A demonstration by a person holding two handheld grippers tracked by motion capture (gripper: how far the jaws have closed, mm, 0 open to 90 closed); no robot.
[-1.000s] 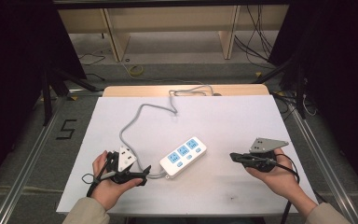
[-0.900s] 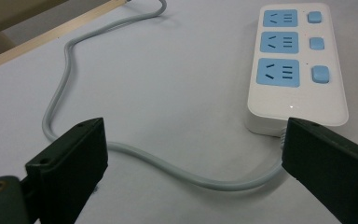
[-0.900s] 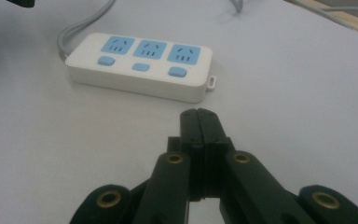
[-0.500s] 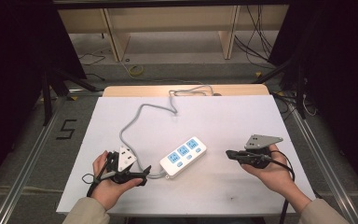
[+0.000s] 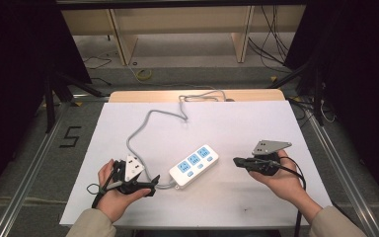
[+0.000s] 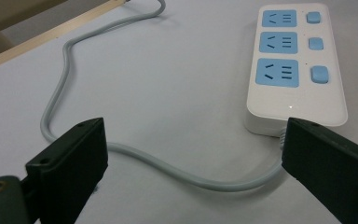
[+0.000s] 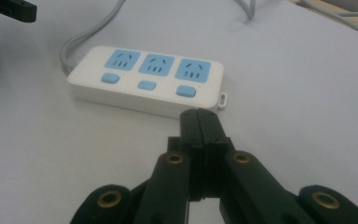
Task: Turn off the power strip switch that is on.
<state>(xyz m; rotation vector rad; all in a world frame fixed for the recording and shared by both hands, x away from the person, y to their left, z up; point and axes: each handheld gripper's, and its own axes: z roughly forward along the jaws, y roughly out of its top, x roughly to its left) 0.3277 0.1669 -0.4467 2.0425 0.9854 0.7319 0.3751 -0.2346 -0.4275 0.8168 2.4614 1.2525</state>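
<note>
Left claw (image 5: 150, 186): held in the person's left hand (image 5: 111, 195) at the near left of the desk (image 5: 256, 123); jaws spread wide, gripping nothing, pointing toward the near end of the power strip. In the left gripper view the grey cable (image 6: 135, 154) runs across the gap between the two jaws, lying on the desk surface.

Right claw (image 5: 237, 161): held in the person's right hand (image 5: 284, 180) at the near right; jaws pressed together, nothing between them, tips pointing at the power strip's far end and just short of it in the right gripper view.

Power strip (image 5: 194, 165): white, three blue sockets, each with a blue button beside it; lies flat near the middle of the desk, between the two claws, set at a slant. Touched by neither claw.

Grey cable (image 5: 145, 126): leaves the strip's near end, curves leftward, then winds away across the desk to its far edge.

Desk: white top, with a wooden strip showing along the far edge.
</note>
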